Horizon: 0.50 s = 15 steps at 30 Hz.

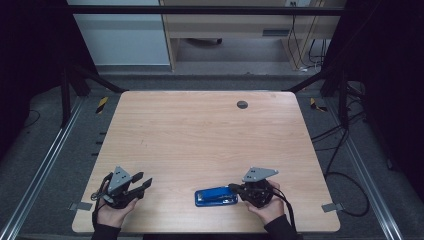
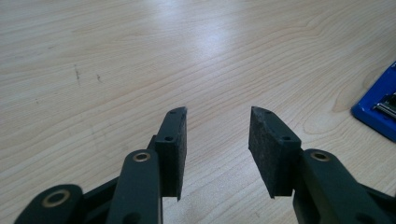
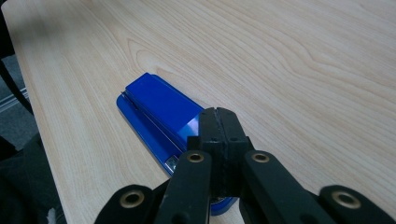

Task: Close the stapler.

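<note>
A: We start with the desk [image 1: 200, 130], a broad slab of pale wood-grain laminate, smooth with a slight sheen, and a small dark round plug near its far edge. Where does our stapler sit on it?

B: The stapler [image 1: 216, 196] lies flat near our edge, right of centre. Its long axis runs roughly left to right across the desk, nearly parallel to the near edge.

A: Which hand is closer?

B: The right gripper [image 1: 234, 188], clearly. Its tip is over the stapler's right end, and in the right gripper view the rest of the stapler stretches straight ahead. The left gripper [image 1: 146, 183] is well apart from it, off to the stapler's left, with bare desk between.

A: And the fingers?

B: Our right fingers [image 3: 208, 128] are clenched together with nothing between them, resting over or against the stapler's top; we can't tell if they press it. Our left fingers [image 2: 174, 144] are released, parted with only desk showing in the gap.

A: What is the stapler like?

B: Glossy blue plastic, a long wedge with rounded corners on a wider flat base, with a glint of metal at the near end. The finger pads look matte, dark and grainy.
</note>
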Available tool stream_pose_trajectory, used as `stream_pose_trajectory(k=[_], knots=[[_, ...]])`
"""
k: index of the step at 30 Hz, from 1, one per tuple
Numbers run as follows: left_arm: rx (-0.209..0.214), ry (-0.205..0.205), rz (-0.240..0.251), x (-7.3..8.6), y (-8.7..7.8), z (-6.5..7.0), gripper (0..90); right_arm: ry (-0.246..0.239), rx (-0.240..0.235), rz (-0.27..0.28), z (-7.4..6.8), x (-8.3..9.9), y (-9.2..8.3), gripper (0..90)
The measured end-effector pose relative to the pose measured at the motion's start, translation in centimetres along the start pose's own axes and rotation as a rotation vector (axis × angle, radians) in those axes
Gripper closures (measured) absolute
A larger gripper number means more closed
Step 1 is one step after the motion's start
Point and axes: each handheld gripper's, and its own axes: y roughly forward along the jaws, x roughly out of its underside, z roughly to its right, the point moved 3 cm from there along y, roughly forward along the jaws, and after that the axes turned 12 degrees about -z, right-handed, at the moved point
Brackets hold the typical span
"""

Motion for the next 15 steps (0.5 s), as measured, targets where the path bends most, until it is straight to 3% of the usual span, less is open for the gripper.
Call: stream_pose_trajectory(k=[4,6,15], knots=[[0.001,0.001,0.000,0.0,0.0,0.0,56.9,0.006,-0.023,0.060,0.2,-0.1,-0.5,90.0],[0.001,0.005,-0.002,0.0,0.1,0.0,56.9,0.001,0.008,0.061,0.2,-0.2,-0.8,90.0],[0.004,0.004,0.000,0.0,0.1,0.0,56.6,0.023,0.033,0.116,1.2,-0.2,-1.8,90.0]])
